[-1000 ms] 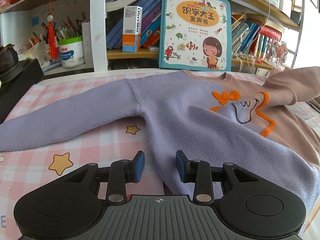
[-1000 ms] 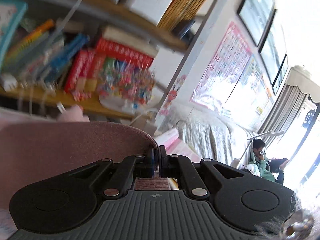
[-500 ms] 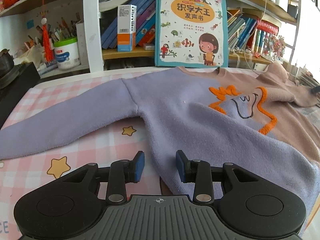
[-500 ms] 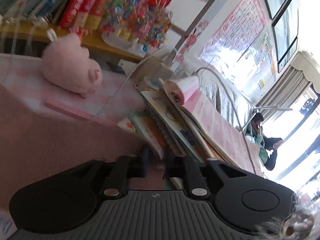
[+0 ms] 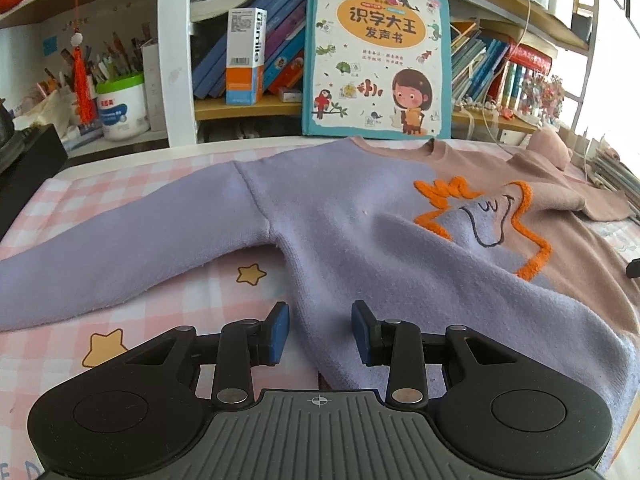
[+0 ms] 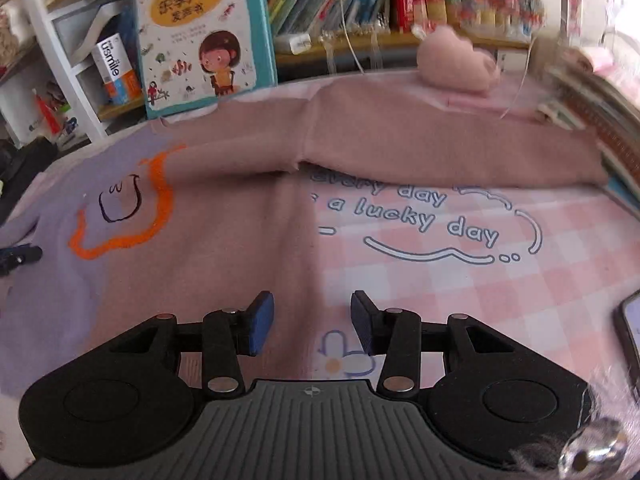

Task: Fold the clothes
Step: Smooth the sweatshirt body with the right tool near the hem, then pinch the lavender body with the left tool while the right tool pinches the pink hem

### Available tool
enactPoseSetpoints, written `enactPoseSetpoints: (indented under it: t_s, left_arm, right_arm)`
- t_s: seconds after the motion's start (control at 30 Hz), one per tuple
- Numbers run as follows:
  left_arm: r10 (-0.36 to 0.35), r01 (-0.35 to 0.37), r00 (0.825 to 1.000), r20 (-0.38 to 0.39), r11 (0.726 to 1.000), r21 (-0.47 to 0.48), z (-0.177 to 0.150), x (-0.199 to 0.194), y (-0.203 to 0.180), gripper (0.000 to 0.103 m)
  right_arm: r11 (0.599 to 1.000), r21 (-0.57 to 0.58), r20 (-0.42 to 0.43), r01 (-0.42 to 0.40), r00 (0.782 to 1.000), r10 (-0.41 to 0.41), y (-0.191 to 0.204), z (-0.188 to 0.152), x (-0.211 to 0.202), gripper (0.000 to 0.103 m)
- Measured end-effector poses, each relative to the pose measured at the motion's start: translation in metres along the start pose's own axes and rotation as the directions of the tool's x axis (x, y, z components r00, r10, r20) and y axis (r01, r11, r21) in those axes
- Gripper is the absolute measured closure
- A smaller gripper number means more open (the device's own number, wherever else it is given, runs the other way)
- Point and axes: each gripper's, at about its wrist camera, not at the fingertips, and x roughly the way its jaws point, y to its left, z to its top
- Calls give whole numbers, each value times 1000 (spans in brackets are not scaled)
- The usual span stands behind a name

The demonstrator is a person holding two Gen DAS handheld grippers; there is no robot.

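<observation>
We see the sweater (image 5: 360, 216) spread flat, front up, on the checked surface (image 6: 500, 292), both sleeves out sideways, likely laid wide so its edges are reachable. Our left gripper (image 5: 319, 332) has open jaws straddling the hem's corner at 12 o'clock; our right gripper (image 6: 312, 322) gapes empty over the opposite side edge.

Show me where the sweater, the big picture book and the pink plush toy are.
sweater (image 5: 360, 216): left wrist view, purple chest.
picture book (image 5: 378, 52): left wrist view, middle of front cover.
plush toy (image 6: 456, 60): right wrist view, its body.
</observation>
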Motion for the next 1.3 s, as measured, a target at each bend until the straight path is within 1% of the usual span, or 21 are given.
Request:
enactPoseSetpoints:
  t_s: [0.07, 0.13, 0.17, 0.23, 0.3, 0.43, 0.5, 0.57, 0.6, 0.67, 0.77, 0.93, 0.97, 1.03, 1.1, 1.17, 1.2, 1.27, 1.3]
  left_arm:
    - [-10, 10, 1000, 1, 1000, -5, 0, 1, 2, 68]
    - [-19, 19, 1000, 3, 1000, -15, 1, 1, 4, 68]
    - [-21, 21, 1000, 5, 1000, -19, 1, 1, 5, 68]
    - [-21, 22, 1000, 6, 999, -27, 1, 2, 6, 68]
    - [-17, 17, 1000, 6, 1000, -24, 3, 3, 6, 68]
    - [6, -6, 1000, 6, 1000, -11, 4, 5, 7, 68]
    - [8, -8, 1000, 6, 1000, -13, 3, 5, 9, 68]
    - [16, -15, 1000, 8, 1000, -12, 3, 4, 10, 68]
    - [19, -19, 1000, 8, 1000, -11, 3, 4, 11, 68]
    - [25, -25, 1000, 12, 1000, -9, 2, 2, 11, 68]
    - [20, -20, 1000, 16, 1000, -18, 3, 1, 13, 68]
    - [11, -10, 1000, 21, 999, -35, 5, 1, 17, 68]
    - [9, -8, 1000, 22, 999, -38, 5, 1, 18, 68]
    - [6, -4, 1000, 25, 999, -45, 6, 1, 19, 68]
    - [2, 0, 1000, 27, 999, -51, 7, 1, 21, 68]
    - [-1, 4, 999, 35, 997, -74, 9, 3, 23, 68]
    - [-4, 7, 999, 36, 996, -94, 11, 5, 25, 69]
    - [-34, 40, 999, 40, 985, -170, 15, 11, 35, 71]
    - [-49, 57, 998, 43, 976, -208, 17, 14, 40, 71]
  right_arm:
    - [1000, -9, 7, 26, 1000, -26, 7, -4, -1, 68]
    - [999, -21, 12, 39, 999, -39, 16, -8, -3, 86]
    - [999, -36, 11, 40, 999, -40, 20, -10, -4, 91]
    - [997, -65, -1, 45, 999, -45, 25, -14, -10, 94]
    - [996, -83, -7, 28, 1000, -29, 33, -18, -21, 94]
    - [996, -69, 1, -54, 999, 54, 46, -27, -48, 95]
    - [995, -96, -31, -42, 999, 39, 52, -35, -50, 95]
    - [990, -143, -70, -1, 997, -9, 59, -44, -46, 95]
    - [987, -158, -79, 11, 997, -24, 60, -48, -45, 95]
    - [987, -160, -82, 14, 996, -28, 61, -51, -44, 95]
    - [988, -153, -97, -24, 995, 9, 63, -51, -46, 95]
    - [970, -216, -137, -112, 987, 84, 77, -56, -48, 95]
    - [965, -233, -143, -121, 986, 89, 80, -57, -49, 95]
    - [960, -267, -140, -81, 989, 45, 81, -58, -53, 97]
    - [959, -282, -118, 5, 992, -40, 74, -57, -57, 97]
    - [962, -262, -107, 82, 988, -113, 63, -56, -59, 101]
    - [962, -253, -112, 101, 985, -133, 59, -56, -59, 101]
    - [963, -254, -126, 94, 983, -130, 55, -57, -60, 100]
    - [965, -244, -116, 95, 985, -127, 53, -55, -61, 99]
